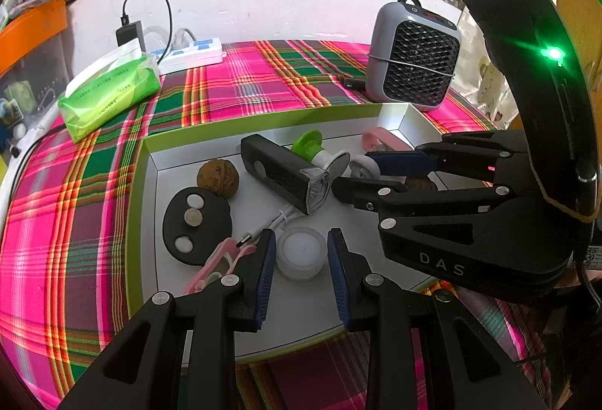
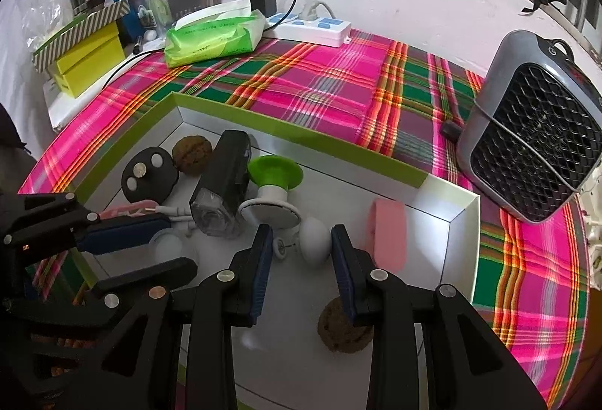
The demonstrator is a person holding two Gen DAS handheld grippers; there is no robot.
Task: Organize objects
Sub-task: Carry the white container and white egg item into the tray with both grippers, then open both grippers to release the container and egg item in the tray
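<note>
A shallow white tray with a green rim (image 1: 263, 116) (image 2: 293, 133) holds small objects. My left gripper (image 1: 301, 240) is open, its pads on either side of a round white puck light (image 1: 301, 252), not clearly squeezing it. My right gripper (image 2: 301, 233) is open around a white egg-shaped object (image 2: 315, 240); it also shows in the left wrist view (image 1: 357, 173). In the tray lie a black bike light (image 1: 286, 176) (image 2: 225, 180), two walnuts (image 1: 218, 178) (image 2: 344, 329), a black oval disc with coins (image 1: 195, 222) (image 2: 148, 173), a green-and-white suction piece (image 1: 312, 146) (image 2: 274, 176) and a pink block (image 2: 387, 233).
A grey fan heater (image 1: 414, 60) (image 2: 534, 131) stands at the right on the plaid cloth (image 1: 244, 79). A green tissue pack (image 1: 109, 90) (image 2: 214, 35), a white power strip (image 1: 192, 52) (image 2: 316, 26) and yellow boxes (image 2: 86, 56) are at the back left.
</note>
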